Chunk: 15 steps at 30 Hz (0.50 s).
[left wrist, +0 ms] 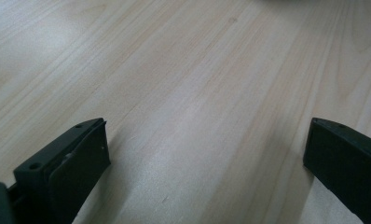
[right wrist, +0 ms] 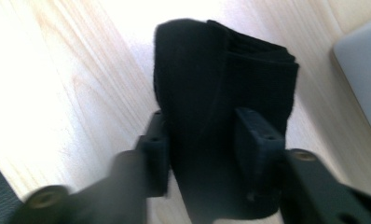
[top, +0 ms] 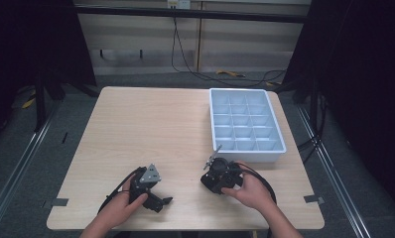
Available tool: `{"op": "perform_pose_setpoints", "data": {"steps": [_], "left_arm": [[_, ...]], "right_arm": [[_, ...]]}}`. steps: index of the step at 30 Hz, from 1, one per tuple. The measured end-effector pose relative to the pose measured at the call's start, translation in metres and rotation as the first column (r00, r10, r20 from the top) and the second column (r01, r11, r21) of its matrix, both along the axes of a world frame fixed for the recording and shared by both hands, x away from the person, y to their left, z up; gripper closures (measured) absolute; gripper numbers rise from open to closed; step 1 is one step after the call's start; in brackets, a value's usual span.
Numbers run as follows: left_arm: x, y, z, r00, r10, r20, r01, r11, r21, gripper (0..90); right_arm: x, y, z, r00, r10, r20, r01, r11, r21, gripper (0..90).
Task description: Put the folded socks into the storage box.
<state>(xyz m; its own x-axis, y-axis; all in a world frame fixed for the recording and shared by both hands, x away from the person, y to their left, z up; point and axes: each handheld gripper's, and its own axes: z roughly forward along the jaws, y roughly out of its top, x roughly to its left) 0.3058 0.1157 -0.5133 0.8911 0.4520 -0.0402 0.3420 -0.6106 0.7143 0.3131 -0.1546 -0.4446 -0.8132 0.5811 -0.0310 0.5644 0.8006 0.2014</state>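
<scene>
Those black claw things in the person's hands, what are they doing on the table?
A person sits at a wooden table with a gripper in each hand. The right gripper is pinching a folded black cloth between its jaws, close to a white tray of empty compartments. The left gripper rests open over bare wood, holding nothing. Nothing has gone into the tray yet.

The tray (top: 246, 148) blocks the tabletop's (top: 151, 129) far right. Left of the tray, bare wood lies open. Nothing else stands there.
</scene>
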Motion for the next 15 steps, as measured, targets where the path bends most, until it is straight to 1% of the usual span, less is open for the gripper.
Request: {"op": "perform_pose_setpoints", "data": {"steps": [2, 3, 4, 6, 8, 10, 11, 15], "left_arm": [[0.000, 0.000, 0.000, 1.0000, 0.002, -0.001, -0.002, 1.0000, -0.003, 0.0], [0.000, 0.000, 0.000, 1.0000, -0.001, 0.001, 0.001, 1.0000, 0.001, 0.0], [0.000, 0.000, 0.000, 1.0000, 0.000, 0.000, 0.000, 1.0000, -0.001, 0.0], [0.000, 0.000, 0.000, 1.0000, 0.002, -0.001, -0.002, 1.0000, -0.003, 0.0], [0.000, 0.000, 0.000, 1.0000, 0.000, 0.000, 0.000, 1.0000, -0.001, 0.0], [0.000, 0.000, 0.000, 1.0000, -0.001, 0.000, 0.001, 1.0000, 0.000, 0.0], [0.000, 0.000, 0.000, 1.0000, 0.001, 0.000, -0.001, 1.0000, -0.001, 0.0], [0.000, 0.000, 0.000, 1.0000, 0.000, 0.001, 0.000, 1.0000, 0.000, 0.0]], "right_arm": [[0.002, -0.003, 0.004, 0.9998, -0.013, -0.015, 0.013, 1.000, 0.019, 72.5], [0.002, -0.004, 0.006, 0.9993, -0.026, -0.025, 0.026, 0.999, 0.030, 75.3], [0.003, -0.005, 0.007, 0.9992, -0.031, -0.025, 0.032, 0.999, 0.039, 76.2], [0.004, -0.009, 0.010, 0.9983, -0.041, -0.042, 0.043, 0.998, 0.048, 77.0], [0.005, -0.011, 0.014, 0.9979, -0.052, -0.040, 0.054, 0.997, 0.058, 77.6], [0.006, -0.013, 0.021, 0.9974, -0.050, -0.053, 0.053, 0.997, 0.056, 77.8], [0.006, -0.014, 0.024, 0.9977, -0.049, -0.047, 0.052, 0.997, 0.065, 77.8], [0.007, -0.016, 0.037, 0.9980, -0.029, -0.056, 0.032, 0.998, 0.058, 77.6]]}}
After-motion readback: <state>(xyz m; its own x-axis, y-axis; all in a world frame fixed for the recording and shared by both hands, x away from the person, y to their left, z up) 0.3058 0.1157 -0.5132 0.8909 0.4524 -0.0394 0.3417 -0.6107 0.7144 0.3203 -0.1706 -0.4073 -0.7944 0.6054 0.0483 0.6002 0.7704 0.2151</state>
